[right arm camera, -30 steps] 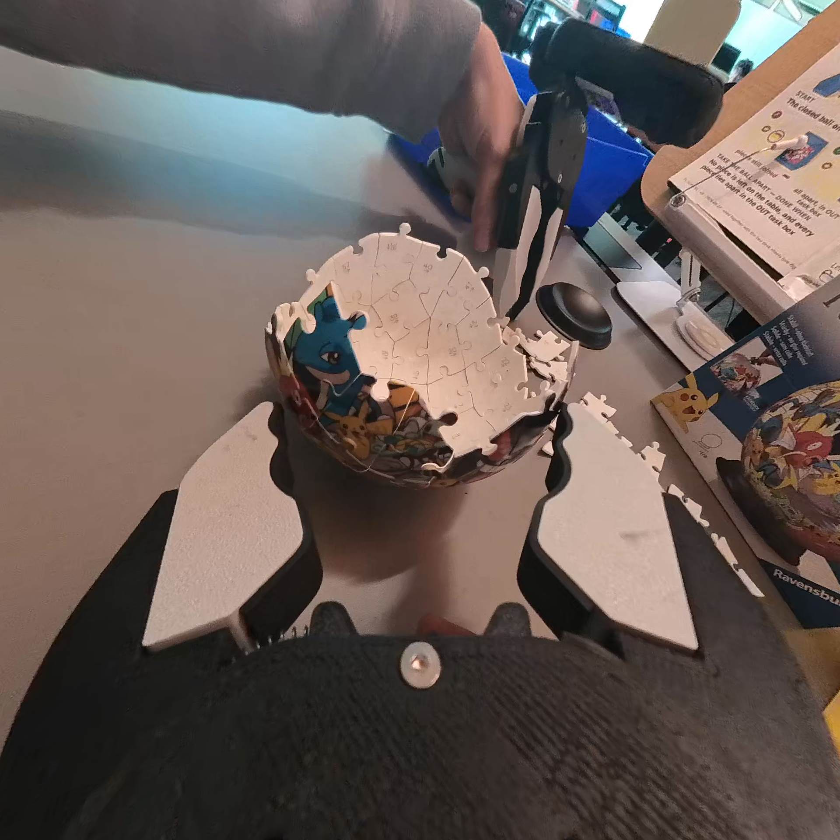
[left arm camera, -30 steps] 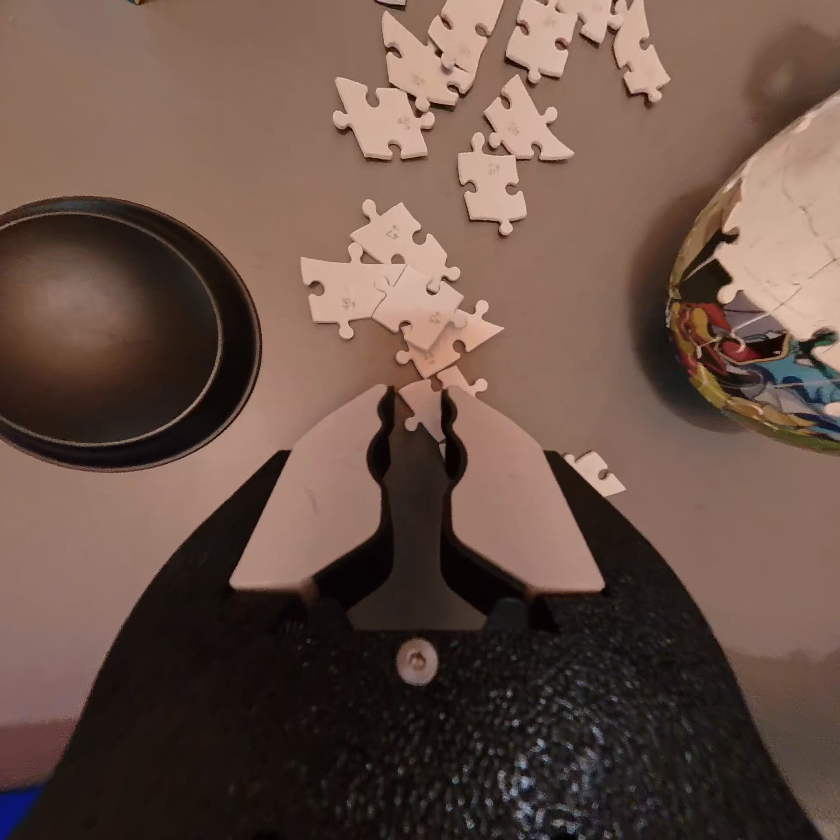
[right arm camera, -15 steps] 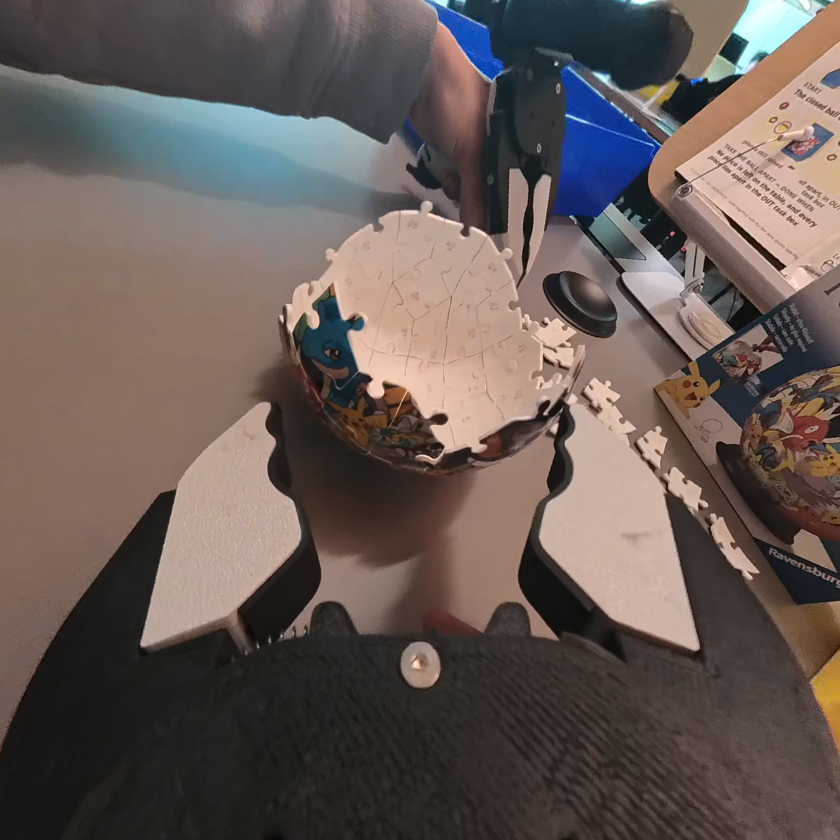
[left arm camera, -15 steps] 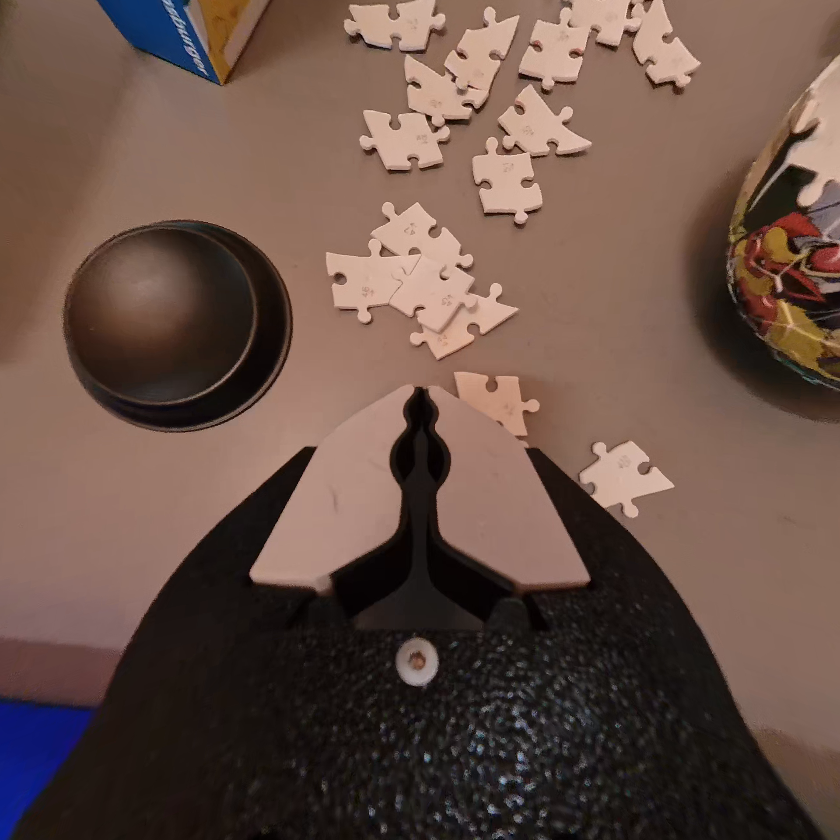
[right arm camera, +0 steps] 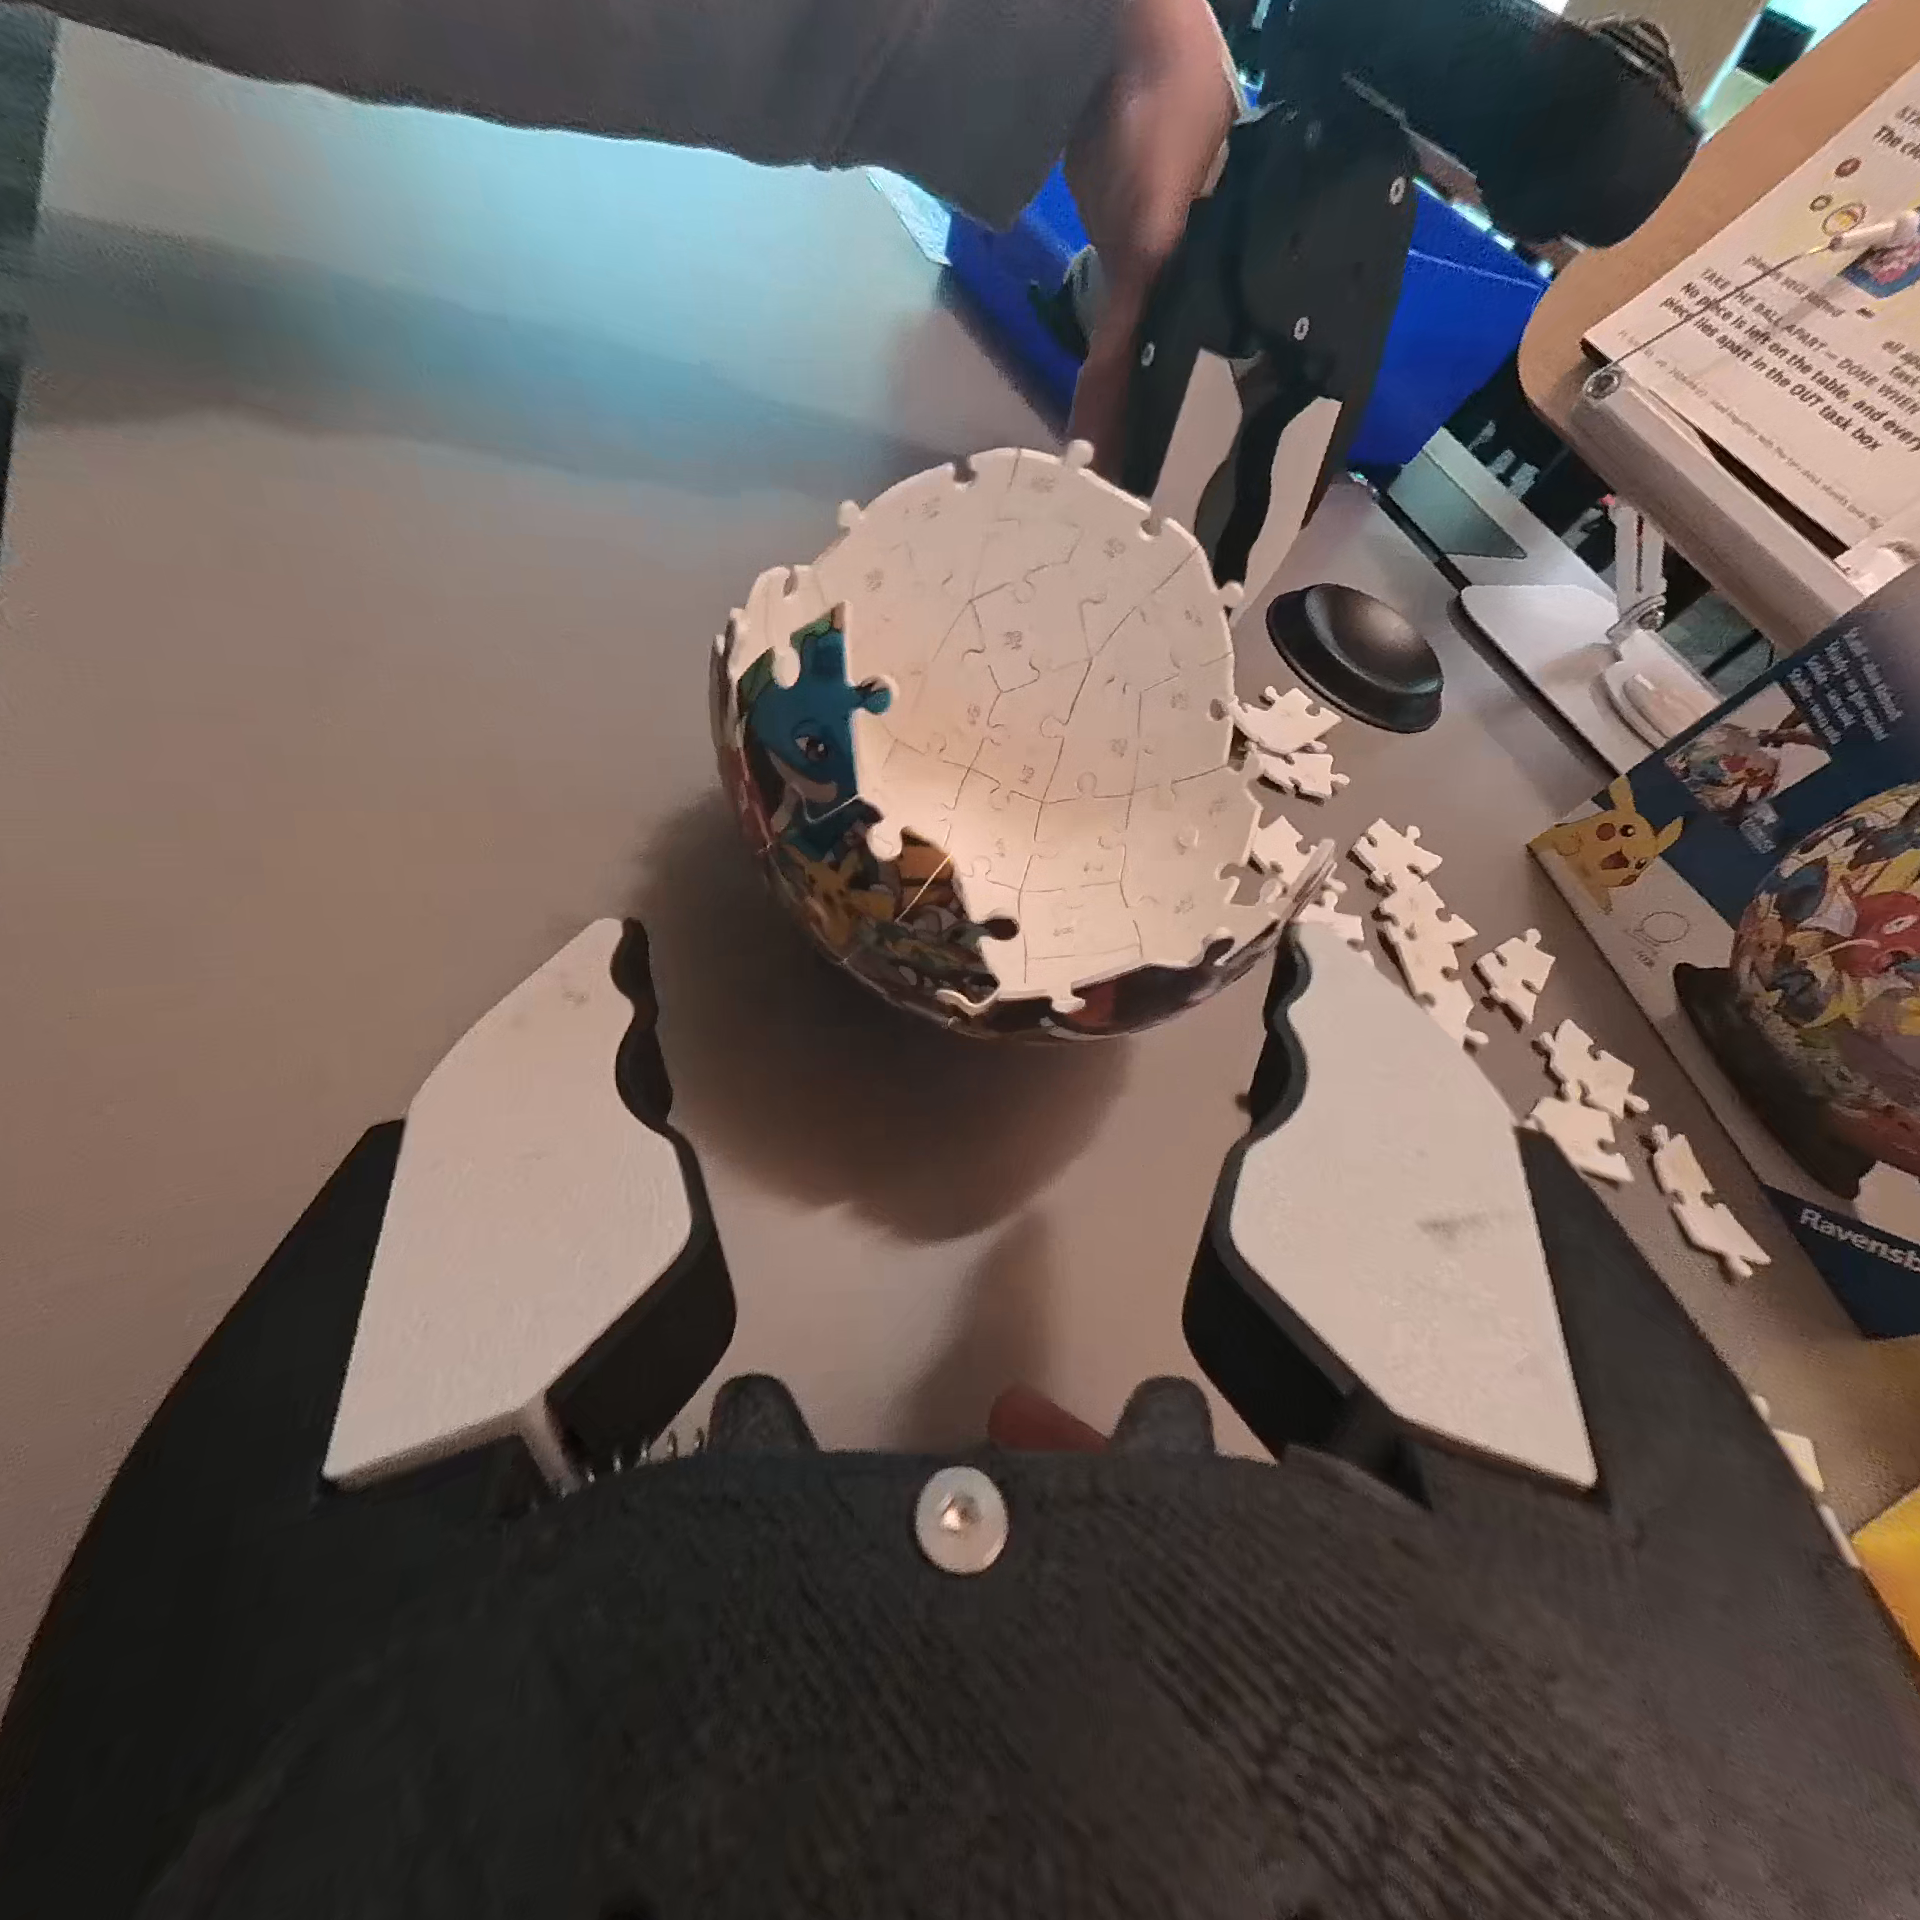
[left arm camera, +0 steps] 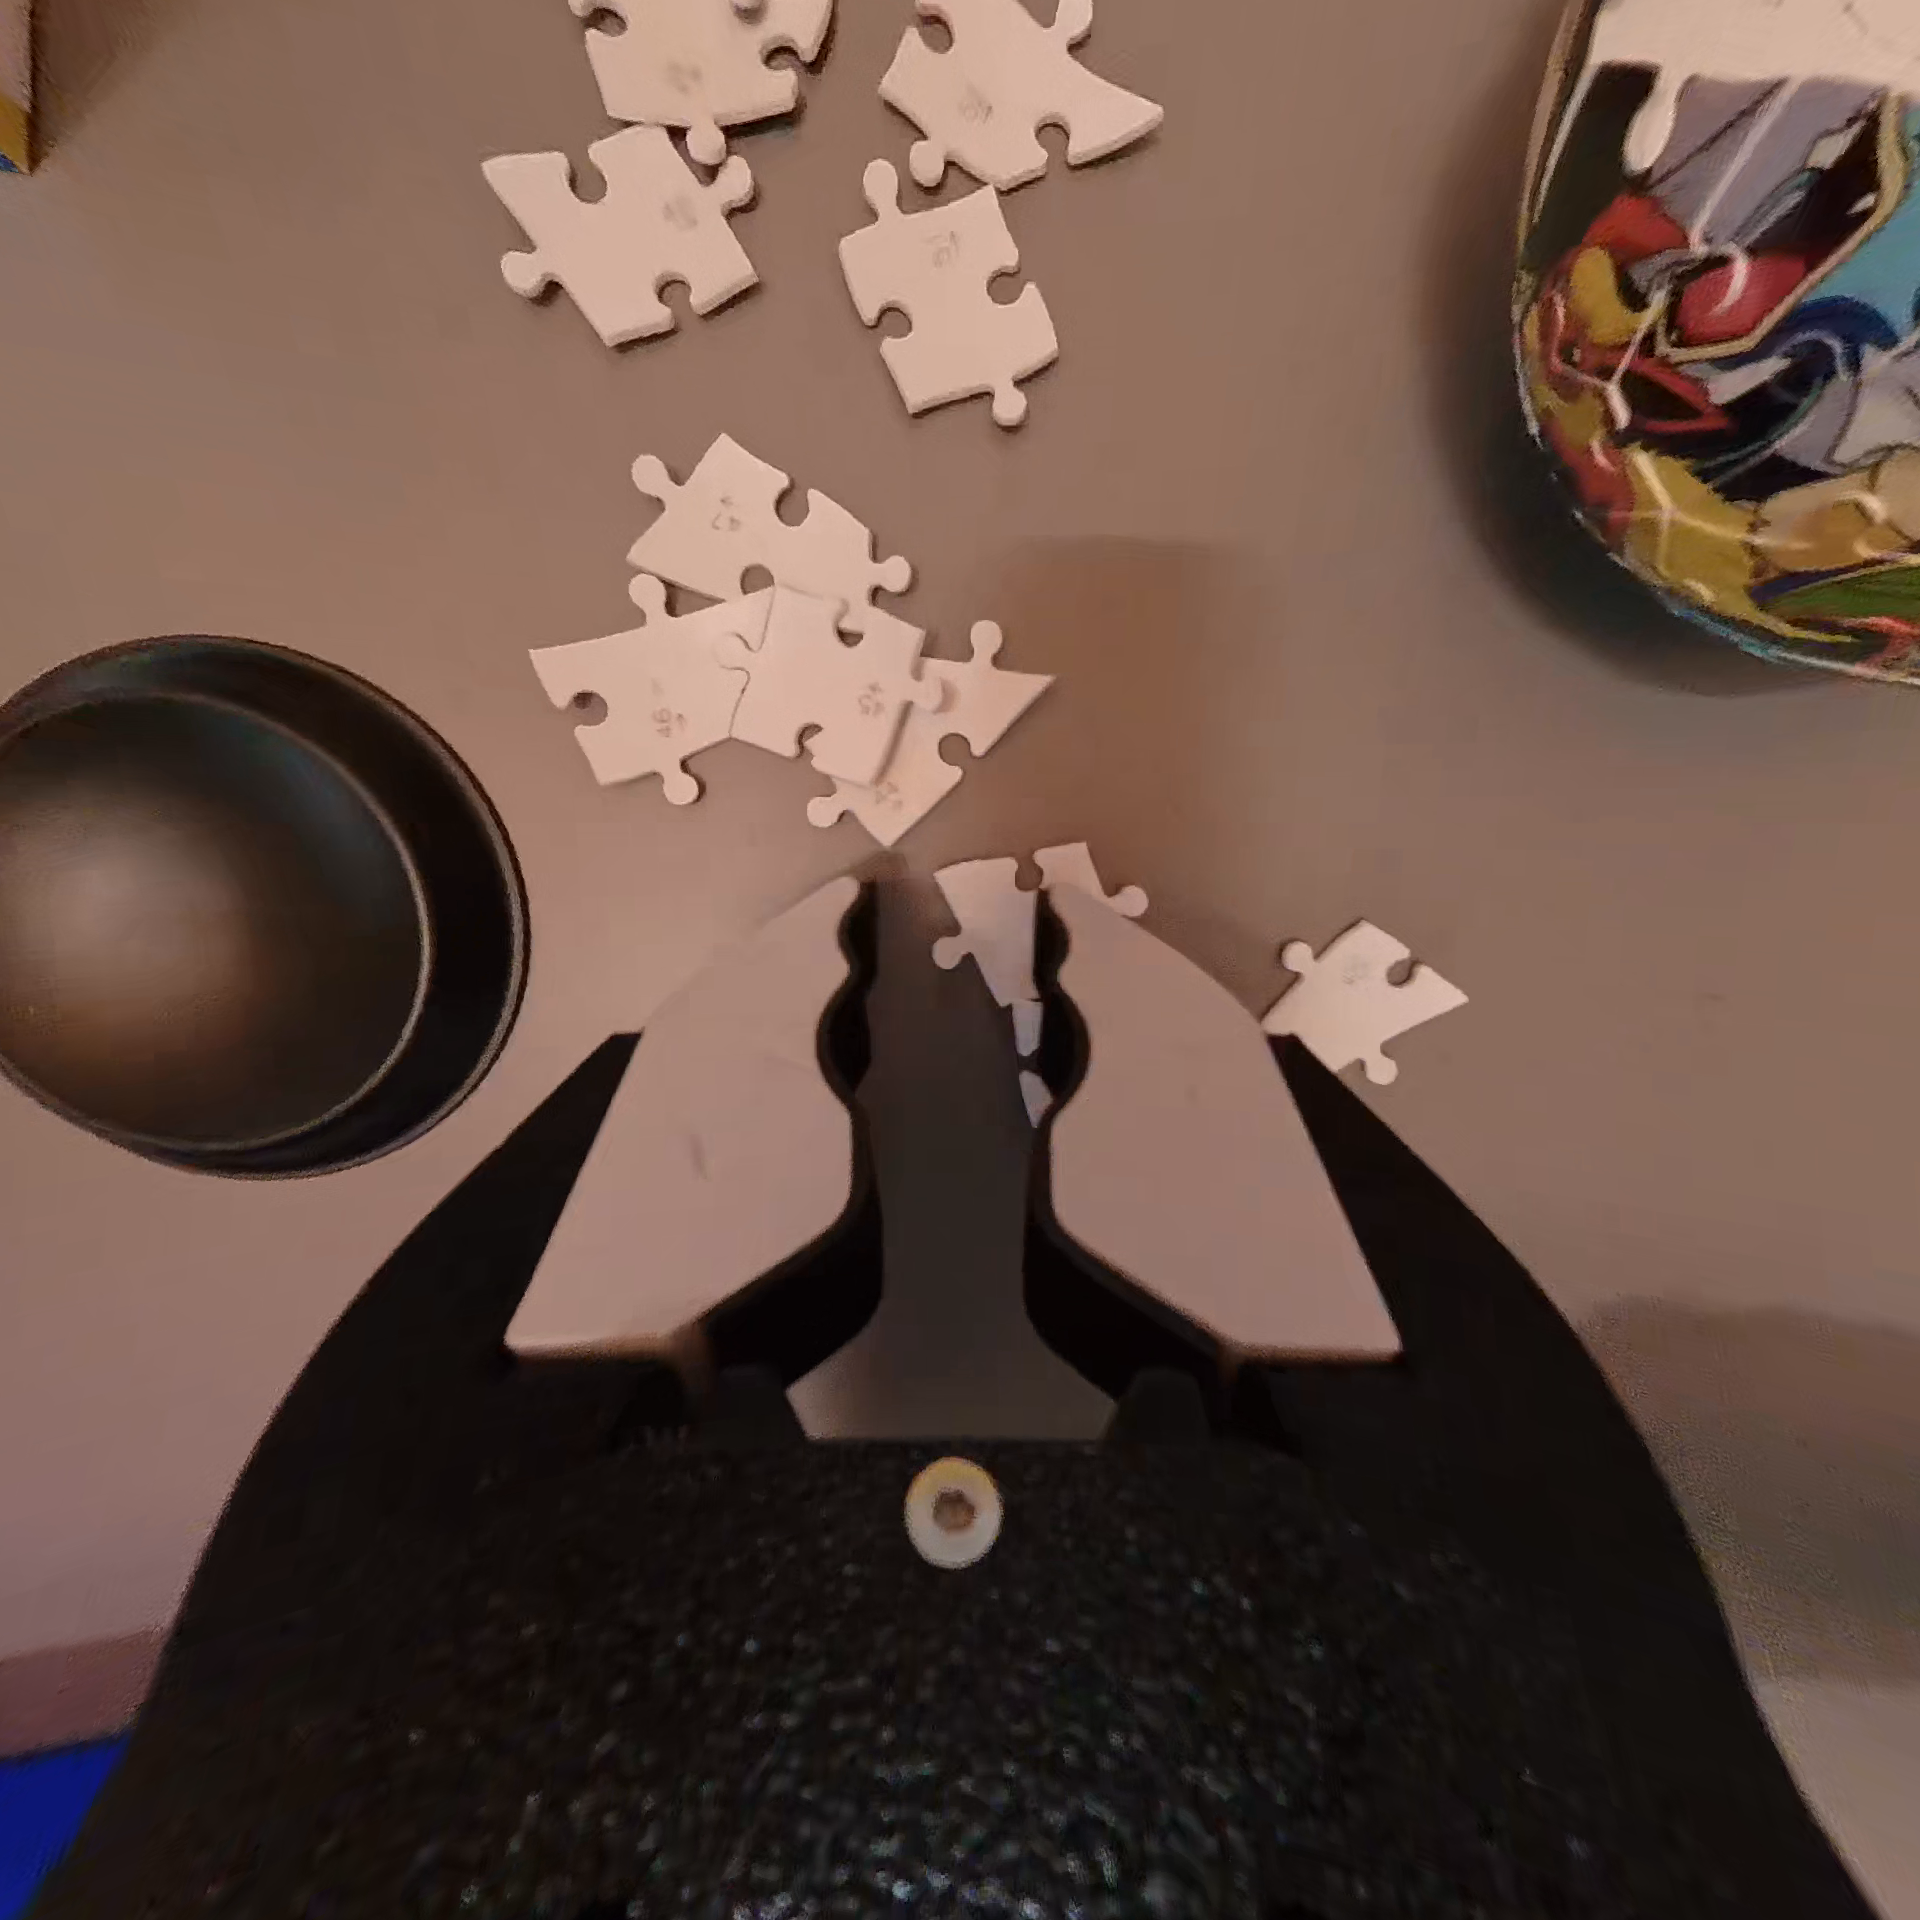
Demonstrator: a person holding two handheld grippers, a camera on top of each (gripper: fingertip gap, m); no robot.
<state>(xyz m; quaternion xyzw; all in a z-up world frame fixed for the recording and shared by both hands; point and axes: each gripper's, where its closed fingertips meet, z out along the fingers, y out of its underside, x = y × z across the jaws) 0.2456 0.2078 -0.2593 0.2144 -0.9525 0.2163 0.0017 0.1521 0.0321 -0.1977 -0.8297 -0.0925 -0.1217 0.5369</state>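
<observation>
Left gripper (left arm camera: pixel 951 894) points down at the grey counter (left arm camera: pixel 1351 582). Fingers (left arm camera: pixel 748 1101) parted a little, nothing pinched. One white piece (left arm camera: pixel 987 930) lies flat on the counter in the gap, partly under the right-hand finger. Another loose piece (left arm camera: pixel 1361 992) sits just beside that finger's outer edge. Ahead of the tips is a cluster (left arm camera: pixel 790 675) of overlapping white pieces, blank side up. Further ahead more single pieces (left arm camera: pixel 940 281) lie scattered. Black round stand (left arm camera: pixel 249 904) sits on the counter to the left of the fingers, apart from the pieces. Edge of the puzzle shell (left arm camera: pixel 1714 364) shows at upper right, colourful outside facing the camera.

Right gripper (right arm camera: pixel 961 956) has its fingers (right arm camera: pixel 530 1174) spread wide and empty, low over the counter. The puzzle shell (right arm camera: pixel 1039 748), a half-ball open on top with white inside and printed outside, rests on the counter just ahead of the tips, between their lines. Cannot tell whether the right-hand finger touches it. Loose white pieces (right arm camera: pixel 1455 935) trail along the counter on its right. The black stand (right arm camera: pixel 1356 649) sits beyond the shell. A puzzle box (right arm camera: pixel 1787 935) lies at far right. A printed sheet (right arm camera: pixel 1766 312) on a board is at top right. A blue bin (right arm camera: pixel 1039 260) stands behind. The left gripper shows beyond the shell, held by a hand (right arm camera: pixel 1143 260) with a grey sleeve (right arm camera: pixel 623 94).
</observation>
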